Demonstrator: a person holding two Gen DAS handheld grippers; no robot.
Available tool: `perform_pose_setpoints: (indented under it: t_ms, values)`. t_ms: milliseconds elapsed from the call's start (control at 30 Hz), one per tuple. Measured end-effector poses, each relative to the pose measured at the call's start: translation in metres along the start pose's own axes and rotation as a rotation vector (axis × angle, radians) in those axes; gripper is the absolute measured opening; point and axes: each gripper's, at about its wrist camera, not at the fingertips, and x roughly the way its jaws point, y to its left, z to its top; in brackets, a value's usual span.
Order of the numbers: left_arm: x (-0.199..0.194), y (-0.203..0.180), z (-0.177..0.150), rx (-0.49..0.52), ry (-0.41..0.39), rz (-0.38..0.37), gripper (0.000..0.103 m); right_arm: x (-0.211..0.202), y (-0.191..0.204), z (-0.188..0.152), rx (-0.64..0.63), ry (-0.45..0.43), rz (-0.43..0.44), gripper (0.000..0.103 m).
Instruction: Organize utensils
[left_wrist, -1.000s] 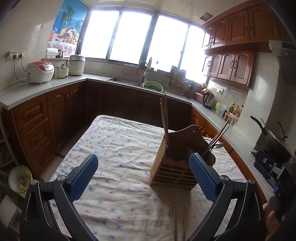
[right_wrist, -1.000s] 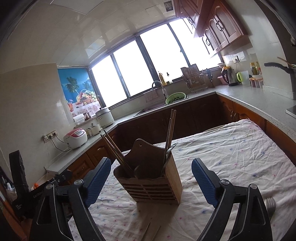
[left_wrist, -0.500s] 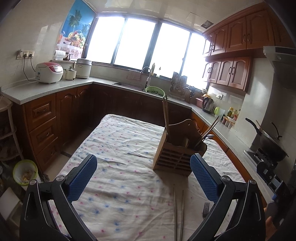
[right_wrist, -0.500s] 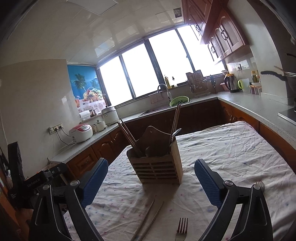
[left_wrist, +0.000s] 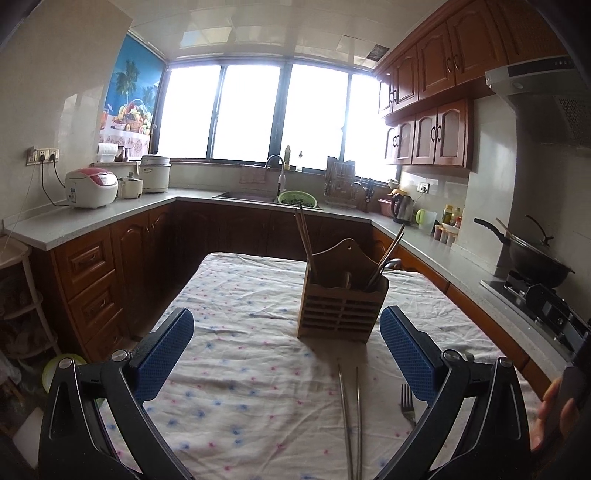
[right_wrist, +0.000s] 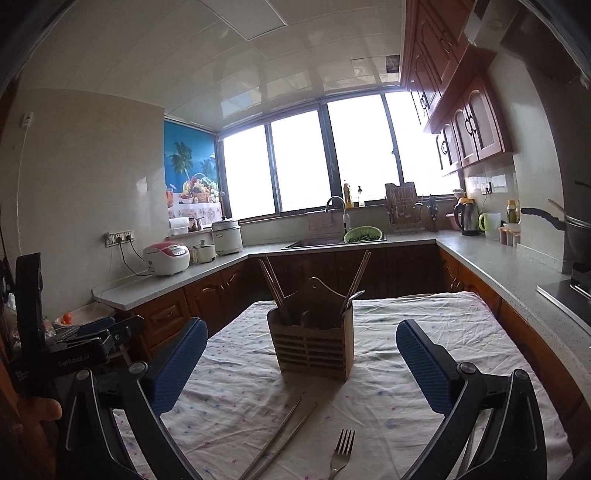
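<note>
Two grippers' jaws wide and empty (right just widened), chopsticks (right_wrist: 280, 439) and fork (right_wrist: 341, 452) before wooden holder (right_wrist: 312, 349).

On the cloth: 1 wooden utensil holder (right_wrist: 312, 345), 2 loose metal chopsticks (right_wrist: 280, 441), 1 fork (right_wrist: 341, 452) — counter: 2 rice cookers (left_wrist: 92, 187), 1 kettle (left_wrist: 402, 208).

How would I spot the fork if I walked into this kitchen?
Find the table under the flowered cloth, where a wooden utensil holder stands. On the near side of it lies the fork, flat, tines toward the holder. Beside it lie two long metal chopsticks; only the fork has prongs.
</note>
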Motion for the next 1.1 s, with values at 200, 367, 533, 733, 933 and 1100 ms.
perform_pose_setpoints:
  t_ms: [200, 367, 533, 733, 933, 1100]
  values:
    - [0.005, -0.003, -0.037, -0.015, -0.015, 0.03, 0.103, 0.01, 0.003, -0.047, -0.055, 0.036, -0.047, 0.103]
    - [0.008, -0.009, -0.059, 0.033, -0.003, 0.063, 0.103, 0.013, 0.0, -0.081, -0.033, 0.063, -0.067, 0.103]
    - [0.007, -0.013, -0.075, 0.052, -0.003, 0.073, 0.103, 0.009, -0.001, -0.093, -0.024, 0.058, -0.076, 0.103]
    - [0.005, -0.013, -0.084, 0.061, 0.003, 0.086, 0.103, 0.003, -0.002, -0.097, -0.017, 0.045, -0.09, 0.103]
    - [0.002, -0.014, -0.084, 0.062, -0.006, 0.097, 0.103, -0.004, -0.005, -0.099, 0.004, 0.019, -0.105, 0.103]
    - [0.002, -0.016, -0.084, 0.066, 0.002, 0.1, 0.103, -0.004, -0.006, -0.101, 0.015, 0.028, -0.103, 0.103]
